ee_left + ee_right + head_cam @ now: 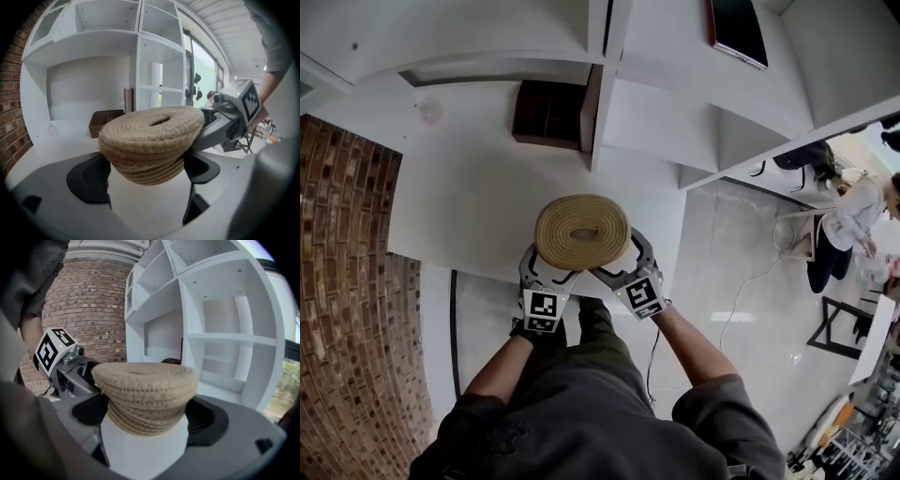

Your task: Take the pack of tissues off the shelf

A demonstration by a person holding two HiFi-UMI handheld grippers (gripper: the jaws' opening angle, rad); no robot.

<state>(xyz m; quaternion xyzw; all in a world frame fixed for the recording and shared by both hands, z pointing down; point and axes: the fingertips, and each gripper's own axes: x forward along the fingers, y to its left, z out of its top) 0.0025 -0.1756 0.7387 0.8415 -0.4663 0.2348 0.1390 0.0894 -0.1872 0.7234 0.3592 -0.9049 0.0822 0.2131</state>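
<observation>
The tissue pack is a round woven straw-coloured holder [581, 228] with a slot in its top, held over the white shelf ledge [459, 206]. My left gripper [548, 267] grips its left side and my right gripper [621, 261] its right side, both shut on it. In the left gripper view the holder [152, 136] fills the gap between the dark jaw pads of the left gripper [150, 173], with the right gripper [225, 124] just beyond. The right gripper view shows the holder [145, 390] between the right gripper's [147, 420] pads. The fingertips are hidden under the holder.
A brown wooden box [551, 114] sits at the back of the ledge beside a white upright divider [598, 94]. A small pink object [429, 113] lies to its left. A brick wall [347, 281] stands at left. A cable [741, 300] and people [844, 234] are at right.
</observation>
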